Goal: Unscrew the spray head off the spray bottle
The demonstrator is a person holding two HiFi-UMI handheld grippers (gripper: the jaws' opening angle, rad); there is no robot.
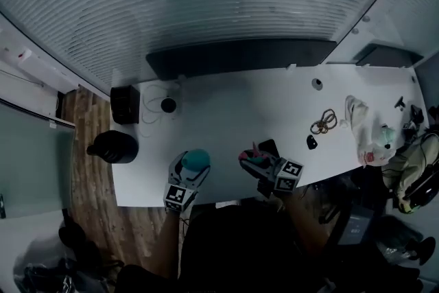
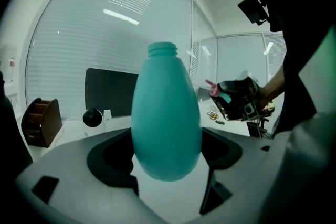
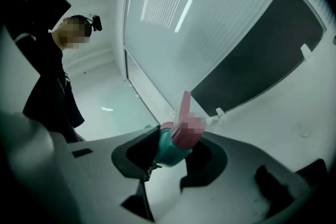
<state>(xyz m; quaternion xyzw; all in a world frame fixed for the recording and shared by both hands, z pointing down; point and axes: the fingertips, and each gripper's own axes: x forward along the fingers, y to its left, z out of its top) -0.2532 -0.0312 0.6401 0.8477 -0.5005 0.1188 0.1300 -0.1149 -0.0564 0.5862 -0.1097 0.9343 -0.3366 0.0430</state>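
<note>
Head view looks steeply down on a white table [image 1: 226, 113]. Over its near edge the left gripper [image 1: 191, 169] carries the teal spray bottle [image 1: 196, 160], and the right gripper [image 1: 259, 162] carries the spray head [image 1: 251, 157]. The two are apart, side by side. From up there I cannot see how either pair of jaws sits.

Left gripper view settles one side. The left gripper [image 2: 168, 153] has its jaws closed on the lower body of the spray bottle [image 2: 165, 113], which stands upright. Its threaded neck [image 2: 162, 50] is bare, with nothing screwed on. This view also catches the right gripper [image 2: 237, 101] held off to the side, with the pink tip of the spray head [image 2: 212, 86] poking out.

Right gripper view gives the other side. The right gripper [image 3: 170, 159] has its jaws clamped on the spray head [image 3: 177, 140], teal collar low between them and pink part sticking up. Only here does the person [image 3: 52, 86] in dark clothes appear, standing behind. A brown desk organiser [image 2: 42, 120] shows only beside the bottle.
</note>
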